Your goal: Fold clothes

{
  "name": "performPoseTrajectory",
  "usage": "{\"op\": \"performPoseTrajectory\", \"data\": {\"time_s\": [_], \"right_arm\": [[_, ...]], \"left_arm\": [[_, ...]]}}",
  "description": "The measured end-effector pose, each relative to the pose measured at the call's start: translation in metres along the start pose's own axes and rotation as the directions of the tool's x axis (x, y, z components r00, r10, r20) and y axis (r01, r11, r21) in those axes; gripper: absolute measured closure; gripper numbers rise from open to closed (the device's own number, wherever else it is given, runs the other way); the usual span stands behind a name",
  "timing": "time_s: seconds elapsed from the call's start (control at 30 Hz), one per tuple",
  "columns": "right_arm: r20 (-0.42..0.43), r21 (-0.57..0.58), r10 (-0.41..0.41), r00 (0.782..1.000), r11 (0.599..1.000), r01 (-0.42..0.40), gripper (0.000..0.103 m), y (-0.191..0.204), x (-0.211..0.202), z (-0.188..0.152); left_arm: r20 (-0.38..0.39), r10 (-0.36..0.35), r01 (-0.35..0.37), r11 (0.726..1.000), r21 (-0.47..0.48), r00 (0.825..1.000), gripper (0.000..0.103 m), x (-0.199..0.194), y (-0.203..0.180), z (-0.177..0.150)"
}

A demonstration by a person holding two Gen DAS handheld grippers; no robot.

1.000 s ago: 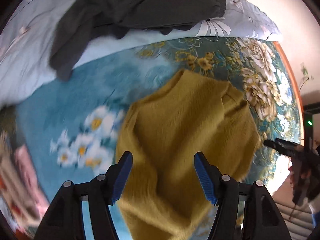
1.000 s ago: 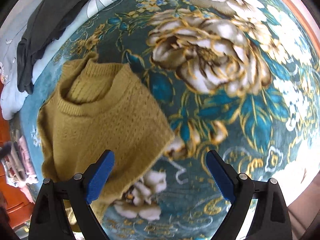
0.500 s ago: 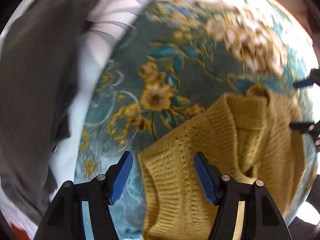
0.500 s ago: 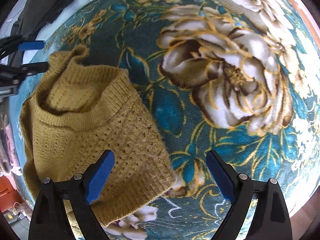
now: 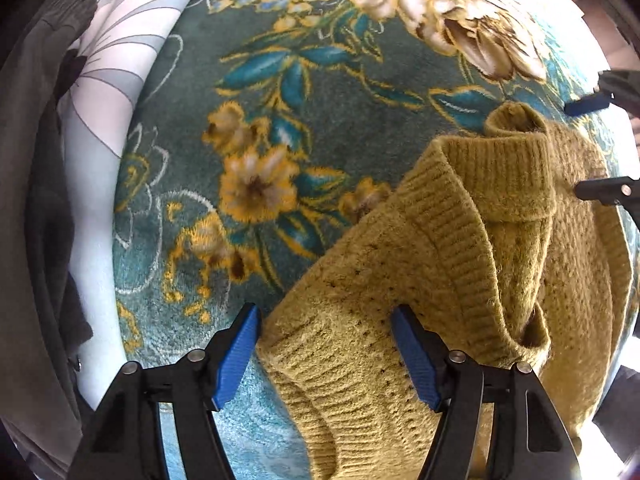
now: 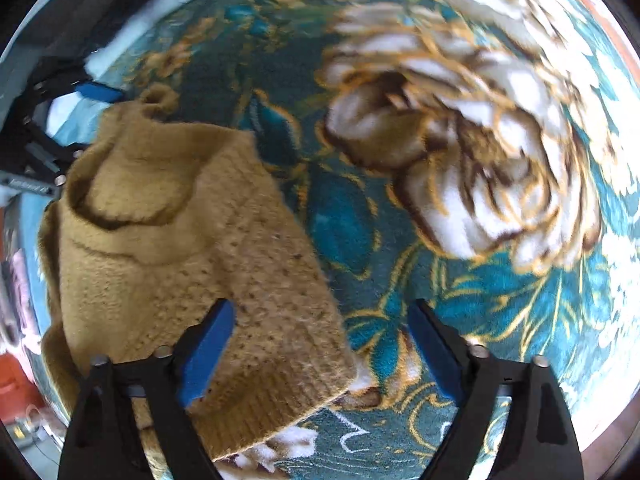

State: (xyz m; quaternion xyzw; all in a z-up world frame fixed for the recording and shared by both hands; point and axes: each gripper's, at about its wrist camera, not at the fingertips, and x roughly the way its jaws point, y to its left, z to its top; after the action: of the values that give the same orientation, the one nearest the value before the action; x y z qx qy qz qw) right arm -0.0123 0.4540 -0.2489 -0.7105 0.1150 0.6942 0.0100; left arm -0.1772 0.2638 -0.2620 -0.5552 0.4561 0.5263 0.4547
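Note:
A mustard-yellow knitted sweater lies partly folded on a teal floral blanket, ribbed neck turned up. My left gripper is open, its blue pads either side of the sweater's near corner, holding nothing. In the right wrist view the sweater lies at the left. My right gripper is open, straddling the sweater's ribbed lower corner, holding nothing. Each gripper shows at the edge of the other's view: the right one and the left one.
A dark grey garment lies on a pale sheet with a flower print at the left. The blanket's large cream peony fills the right of the right wrist view.
My left gripper swung from over the sweater's body to its corner near the neck and moved in close. My right gripper moved lower toward the sweater's hem corner. Both stayed open.

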Motion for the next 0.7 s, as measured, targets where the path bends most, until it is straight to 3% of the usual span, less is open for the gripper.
{"op": "performPoseTrajectory", "data": {"time_s": [0.07,0.17,0.23,0.3,0.33,0.53,0.63,0.7], "right_arm": [[-0.013,0.031,-0.001,1.0,1.0,0.001,0.028,-0.005,0.002,-0.001],[-0.026,0.05,0.018,0.999,0.999,-0.016,0.041,-0.007,-0.001,-0.001],[-0.042,0.078,0.045,0.998,0.996,-0.042,0.06,-0.01,-0.003,-0.001],[-0.053,0.101,0.064,0.997,0.993,-0.058,0.082,-0.011,-0.006,-0.001],[-0.057,0.111,0.07,0.996,0.992,-0.063,0.088,-0.011,-0.008,-0.001],[0.022,0.122,0.056,0.998,0.991,-0.058,0.093,-0.002,-0.049,-0.013],[0.093,0.14,0.07,0.993,0.987,-0.083,0.093,0.0,-0.078,-0.025],[0.137,0.151,0.085,0.987,0.983,-0.105,0.093,0.006,-0.095,-0.038]], "left_arm": [[-0.002,-0.008,0.008,1.0,-0.018,1.0,0.045,-0.003,0.003,-0.003],[-0.013,-0.014,0.013,0.999,-0.046,1.0,0.067,-0.009,0.008,-0.008],[-0.021,-0.009,0.008,0.998,-0.056,1.0,0.083,-0.013,0.01,-0.012],[-0.012,-0.004,0.003,0.997,-0.08,1.0,0.085,-0.021,0.011,-0.018],[-0.005,0.0,0.0,0.995,-0.095,1.0,0.086,-0.026,0.011,-0.022],[0.099,0.037,-0.012,0.971,-0.239,0.994,0.087,-0.076,0.008,-0.061],[0.157,0.091,-0.028,0.93,-0.366,0.983,0.087,-0.116,0.007,-0.098],[0.175,0.138,-0.045,0.891,-0.453,0.975,0.087,-0.129,-0.027,-0.109]]}}
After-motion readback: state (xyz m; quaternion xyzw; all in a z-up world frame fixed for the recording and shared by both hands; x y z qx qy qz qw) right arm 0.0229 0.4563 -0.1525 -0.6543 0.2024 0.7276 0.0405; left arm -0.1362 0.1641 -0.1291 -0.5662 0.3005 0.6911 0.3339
